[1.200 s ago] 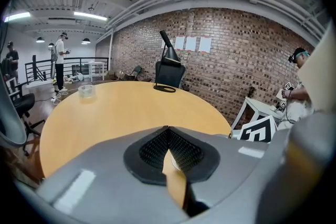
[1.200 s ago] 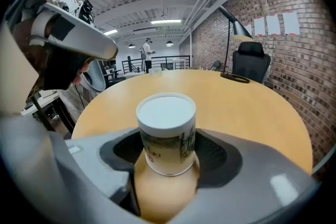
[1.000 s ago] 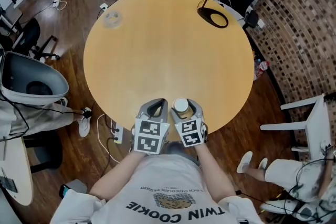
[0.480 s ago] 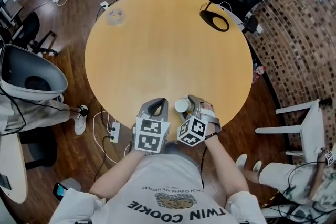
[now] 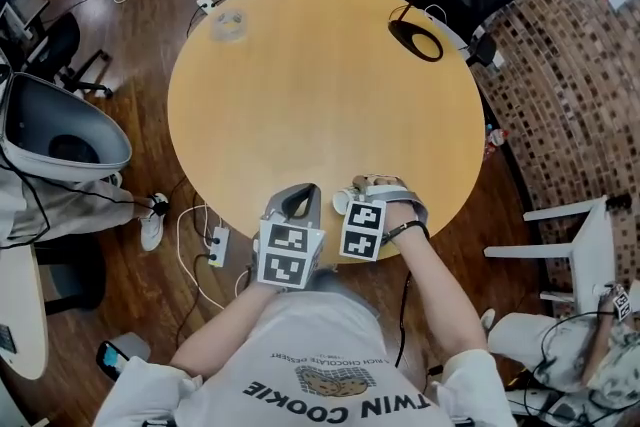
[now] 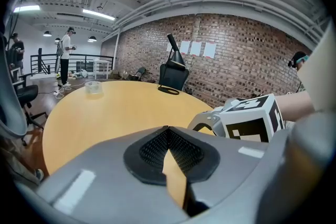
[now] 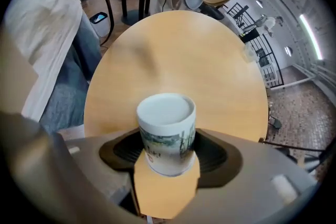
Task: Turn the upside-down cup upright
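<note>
White cup (image 7: 166,131) is clamped in right tongs (image 7: 166,157) at the table (image 5: 320,85) edge; left tongs (image 6: 168,134) are pressed together alongside; tape roll (image 5: 228,23) well apart.

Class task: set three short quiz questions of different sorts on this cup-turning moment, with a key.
1. True or false: the left gripper has its jaws together with nothing between them.
2. The cup is held by: A) left gripper B) right gripper C) nothing.
3. Fill in: the clear tape roll lies on the round ____.
Key: 1 true; 2 B; 3 table.
</note>
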Demonstrator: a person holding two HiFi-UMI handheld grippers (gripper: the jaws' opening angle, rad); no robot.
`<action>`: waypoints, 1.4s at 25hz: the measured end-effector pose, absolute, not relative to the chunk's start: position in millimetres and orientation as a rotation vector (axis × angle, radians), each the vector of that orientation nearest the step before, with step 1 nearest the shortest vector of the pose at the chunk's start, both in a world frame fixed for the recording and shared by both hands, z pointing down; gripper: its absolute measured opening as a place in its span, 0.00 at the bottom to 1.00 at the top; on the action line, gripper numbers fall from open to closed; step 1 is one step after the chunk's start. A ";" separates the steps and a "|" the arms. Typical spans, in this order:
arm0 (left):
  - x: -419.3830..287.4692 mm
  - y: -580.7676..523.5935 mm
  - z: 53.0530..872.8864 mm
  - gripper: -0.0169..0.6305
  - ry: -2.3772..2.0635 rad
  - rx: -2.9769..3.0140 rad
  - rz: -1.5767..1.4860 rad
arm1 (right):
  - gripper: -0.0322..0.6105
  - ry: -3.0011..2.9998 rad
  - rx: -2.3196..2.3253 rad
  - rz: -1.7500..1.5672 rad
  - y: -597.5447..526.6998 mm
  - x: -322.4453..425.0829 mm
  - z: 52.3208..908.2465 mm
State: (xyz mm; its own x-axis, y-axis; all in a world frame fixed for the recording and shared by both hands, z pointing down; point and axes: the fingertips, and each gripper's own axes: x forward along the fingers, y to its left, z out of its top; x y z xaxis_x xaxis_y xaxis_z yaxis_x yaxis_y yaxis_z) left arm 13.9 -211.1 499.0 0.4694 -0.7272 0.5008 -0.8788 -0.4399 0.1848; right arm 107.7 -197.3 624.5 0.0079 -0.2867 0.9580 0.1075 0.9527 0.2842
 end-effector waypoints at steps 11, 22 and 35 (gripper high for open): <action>9.3 -214.0 499.1 0.04 -1.371 2.278 0.480 | 0.52 -1.578 0.075 -0.308 -212.7 80.5 630.0; 4.5 -214.2 498.9 0.04 -1.396 2.260 0.482 | 0.52 -1.650 0.106 -0.322 -210.5 74.0 629.7; 12.9 -209.6 501.3 0.04 -1.365 2.289 0.517 | 0.52 -1.914 0.400 -0.125 -212.7 84.0 603.7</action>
